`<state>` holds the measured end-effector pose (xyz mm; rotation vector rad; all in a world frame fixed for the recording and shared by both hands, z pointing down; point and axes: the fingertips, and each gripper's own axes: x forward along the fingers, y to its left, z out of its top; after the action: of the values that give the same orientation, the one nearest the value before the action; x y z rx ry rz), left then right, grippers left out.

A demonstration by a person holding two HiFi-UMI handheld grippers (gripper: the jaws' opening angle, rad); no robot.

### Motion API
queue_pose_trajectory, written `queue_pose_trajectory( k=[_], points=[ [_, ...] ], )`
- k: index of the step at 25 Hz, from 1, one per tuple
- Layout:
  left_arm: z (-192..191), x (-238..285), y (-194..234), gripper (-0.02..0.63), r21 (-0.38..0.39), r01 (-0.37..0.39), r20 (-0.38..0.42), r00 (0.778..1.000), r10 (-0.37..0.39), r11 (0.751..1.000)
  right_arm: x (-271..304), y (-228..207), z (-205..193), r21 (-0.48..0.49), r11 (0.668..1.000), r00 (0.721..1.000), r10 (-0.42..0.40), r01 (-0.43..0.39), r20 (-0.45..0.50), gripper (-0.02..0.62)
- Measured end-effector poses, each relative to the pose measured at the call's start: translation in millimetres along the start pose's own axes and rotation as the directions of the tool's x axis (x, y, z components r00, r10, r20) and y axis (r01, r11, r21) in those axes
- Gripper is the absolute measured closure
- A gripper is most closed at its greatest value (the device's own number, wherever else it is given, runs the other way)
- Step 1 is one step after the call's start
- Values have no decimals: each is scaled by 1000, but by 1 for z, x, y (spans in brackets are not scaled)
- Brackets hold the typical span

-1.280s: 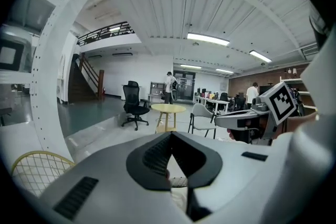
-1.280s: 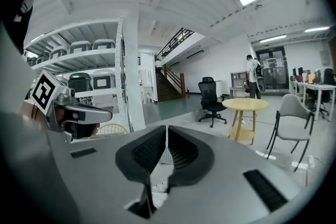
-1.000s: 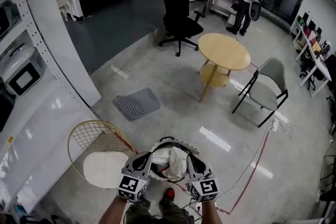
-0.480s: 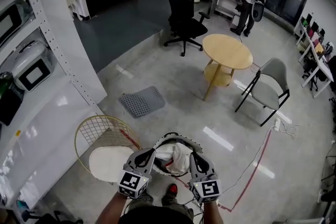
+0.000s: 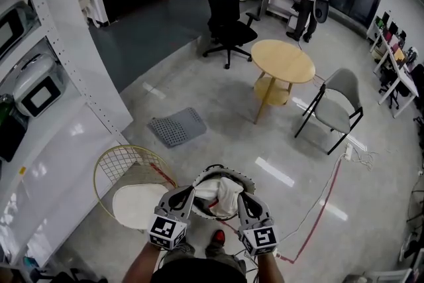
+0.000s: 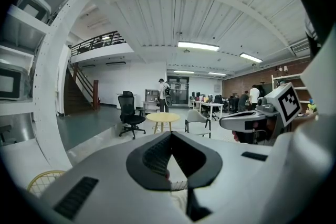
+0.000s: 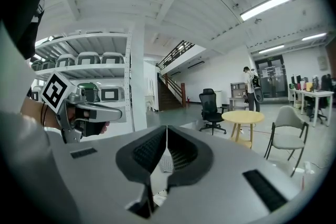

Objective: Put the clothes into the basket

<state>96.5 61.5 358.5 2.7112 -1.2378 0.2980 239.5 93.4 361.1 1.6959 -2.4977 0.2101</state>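
Observation:
A white perforated basket (image 5: 230, 174) hangs in front of me above the floor, with white clothes (image 5: 218, 193) piled inside. My left gripper (image 5: 189, 194) is shut on the basket's left rim. My right gripper (image 5: 240, 198) is shut on its right rim. In the left gripper view the left gripper (image 6: 169, 157) has its jaws together, and a strip of perforated basket rim (image 6: 177, 184) shows at their base. In the right gripper view the right gripper (image 7: 166, 145) pinches the basket's perforated wall (image 7: 164, 163) the same way.
A gold wire-framed round seat (image 5: 130, 183) stands on the floor to the left, beside white shelving (image 5: 53, 76). A grey mat (image 5: 176, 127), a yellow round table (image 5: 283, 63), a black office chair (image 5: 225, 10) and a grey chair (image 5: 336, 107) lie ahead. A red cable (image 5: 317, 212) runs along the floor at the right.
Both grippers have risen a little with the basket between them. Over the last half second they have hardly moved.

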Motion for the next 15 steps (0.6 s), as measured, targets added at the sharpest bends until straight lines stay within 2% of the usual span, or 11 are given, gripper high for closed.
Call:
queue_pose_trajectory(
  k=[15],
  points=[
    [-6,0,4,605,-14,-6,-7,1000,6,1000,7,-1,-3,-8,1000,1000,-4,3,-18,565]
  ],
)
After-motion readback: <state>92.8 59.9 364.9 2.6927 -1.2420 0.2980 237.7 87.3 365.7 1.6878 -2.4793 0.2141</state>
